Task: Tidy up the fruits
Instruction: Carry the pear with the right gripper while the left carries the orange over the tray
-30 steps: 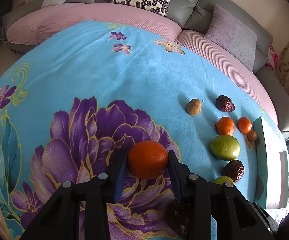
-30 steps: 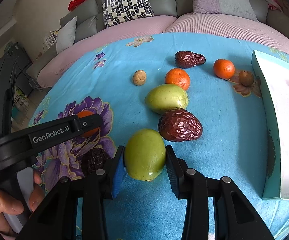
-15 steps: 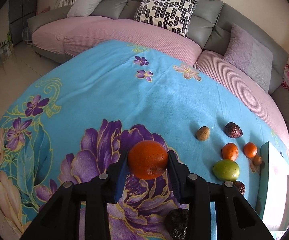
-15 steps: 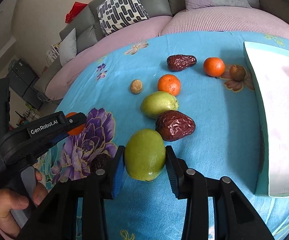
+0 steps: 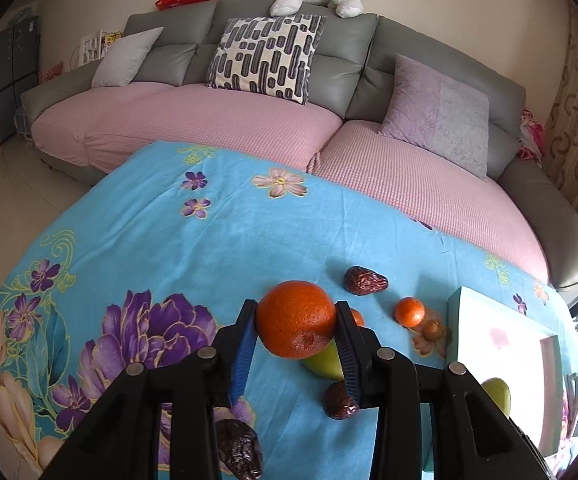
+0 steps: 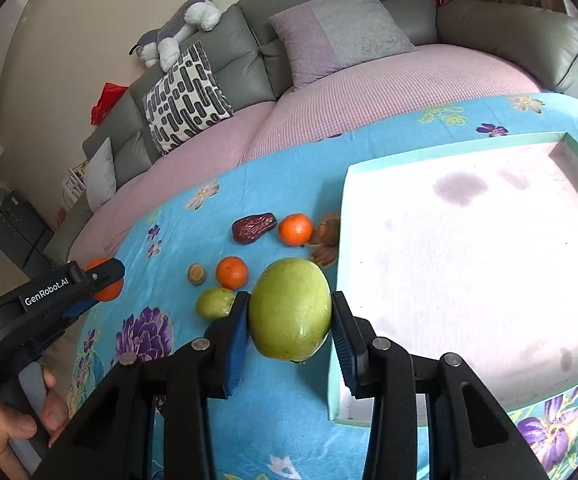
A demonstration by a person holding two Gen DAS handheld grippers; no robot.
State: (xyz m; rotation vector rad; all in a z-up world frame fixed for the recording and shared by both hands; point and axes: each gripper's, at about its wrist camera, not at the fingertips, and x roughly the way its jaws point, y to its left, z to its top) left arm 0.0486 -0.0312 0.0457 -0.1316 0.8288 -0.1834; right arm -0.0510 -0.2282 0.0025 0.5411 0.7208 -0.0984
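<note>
My left gripper (image 5: pixel 296 334) is shut on a large orange (image 5: pixel 295 318), held above the blue floral cloth. My right gripper (image 6: pixel 289 324) is shut on a green fruit (image 6: pixel 289 307) and hangs beside the left rim of a shallow mint-edged white box (image 6: pixel 465 256). On the cloth lie another green fruit (image 6: pixel 213 302), two small oranges (image 6: pixel 231 272) (image 6: pixel 295 229), a dark date (image 6: pixel 253 226), a small brown fruit (image 6: pixel 197 273) and a brown one (image 6: pixel 329 231) against the box. From the right wrist view the left gripper (image 6: pixel 101 280) with its orange shows at far left.
More dates (image 5: pixel 341 400) (image 5: pixel 239 454) lie near the front of the cloth (image 5: pixel 169 248). A pink and grey sofa (image 5: pixel 229 120) with cushions curves round the back. A hand (image 6: pixel 13 428) grips the left tool's handle.
Both grippers rose and swung right with their fruit. The right one went from over the cloth to the box's left rim; the left one now hangs over the fruit cluster.
</note>
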